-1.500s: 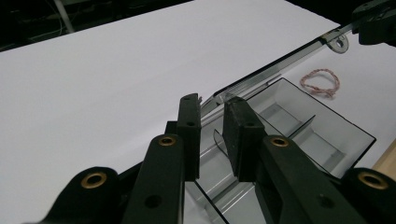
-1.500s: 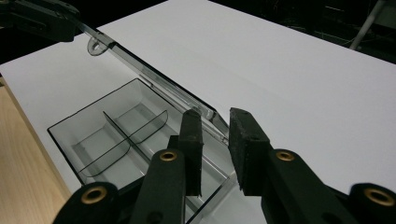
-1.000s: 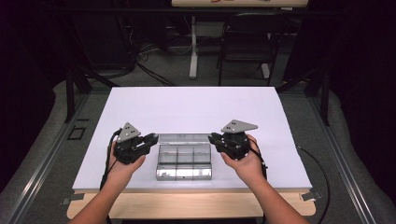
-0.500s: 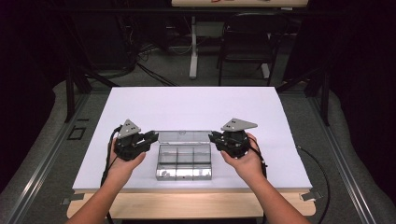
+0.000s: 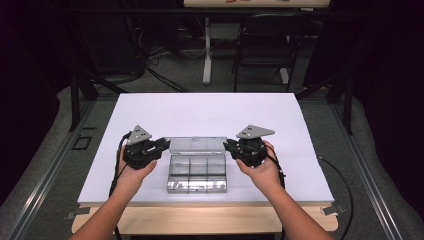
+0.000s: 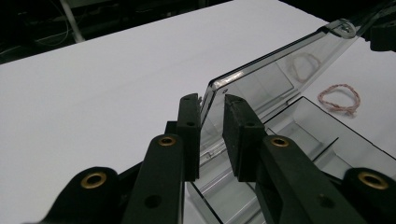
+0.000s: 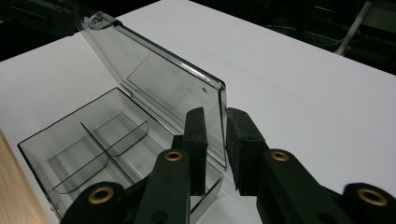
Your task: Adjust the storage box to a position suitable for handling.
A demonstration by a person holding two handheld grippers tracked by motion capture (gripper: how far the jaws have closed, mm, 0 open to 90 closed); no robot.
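From the high view, the box (image 5: pixel 196 173) sat near the front edge of the table (image 5: pixel 210 112), between the hands, its lid (image 5: pixel 196 145) raised at the far side, with the left gripper (image 5: pixel 163 145) at the lid's left end and the right gripper (image 5: pixel 229 146) at its right end. A pull from one hand alone would likely have twisted the thin lid or dragged the light box toward the near edge. In the left gripper view, the jaws stood close together with the lid's left edge (image 6: pixel 219 86) between them, clenched on it as far as could be judged; the grip took only the corner, so a small tilt of the hand could have let the plastic slip out and the lid drop. A loop of string (image 6: pixel 339 99) lay on the table past the box, where a sliding box could have caught it. In the right gripper view, the jaws bracketed the lid's right edge (image 7: pixel 222 100) with a sliver of gap at one pad, so whether they pinched it could not be told; a loose hold there might have left the left side carrying the lid and straining the hinge (image 7: pixel 154 119).
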